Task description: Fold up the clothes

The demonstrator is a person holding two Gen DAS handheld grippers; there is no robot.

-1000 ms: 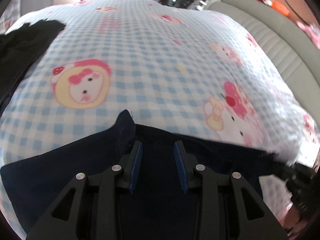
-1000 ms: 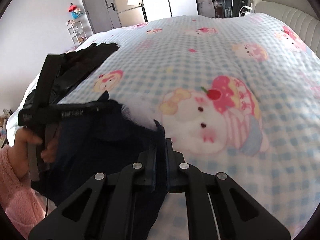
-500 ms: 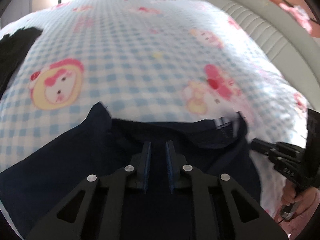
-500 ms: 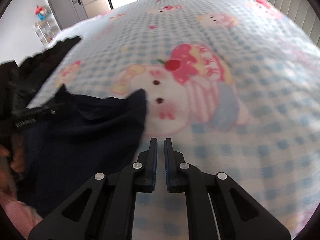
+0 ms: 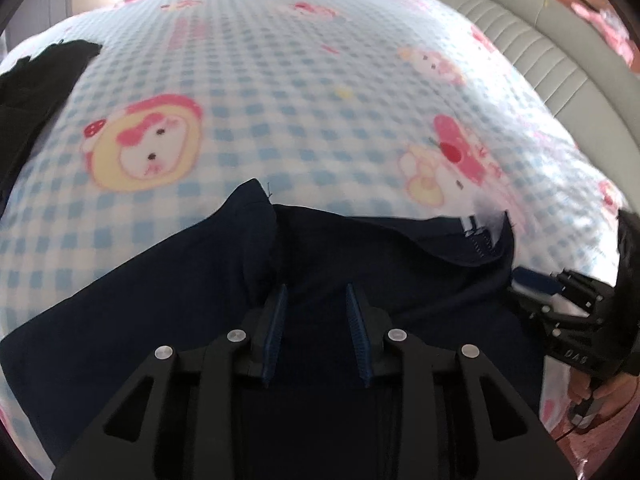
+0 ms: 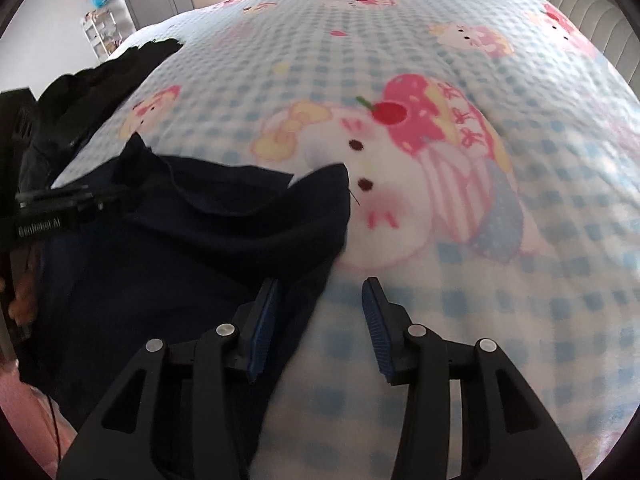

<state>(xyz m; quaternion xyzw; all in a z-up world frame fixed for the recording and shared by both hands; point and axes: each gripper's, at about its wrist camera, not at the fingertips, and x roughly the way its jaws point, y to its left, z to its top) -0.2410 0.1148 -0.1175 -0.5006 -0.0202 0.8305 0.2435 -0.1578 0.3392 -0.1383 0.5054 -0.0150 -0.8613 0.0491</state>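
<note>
On the bed (image 6: 480,320), both claws are opening: left claw (image 5: 316,332) over the navy garment (image 5: 160,304), right claw (image 6: 320,320) astride its right edge.

The blanket (image 5: 320,92) is soft, fuzzy fleece. On it lies a navy garment (image 5: 168,300) of smooth matt cloth. Beside the blanket, a headboard (image 5: 560,60) looks like padded, ribbed leather.

Right gripper (image 6: 318,312), fingers (image 6: 262,326) opening, over navy garment (image 6: 192,248) edge on checked blanket (image 6: 500,300).

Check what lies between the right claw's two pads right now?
Right wrist view: only the checked blanket and the navy garment's edge; the opening right claw grips nothing.
</note>
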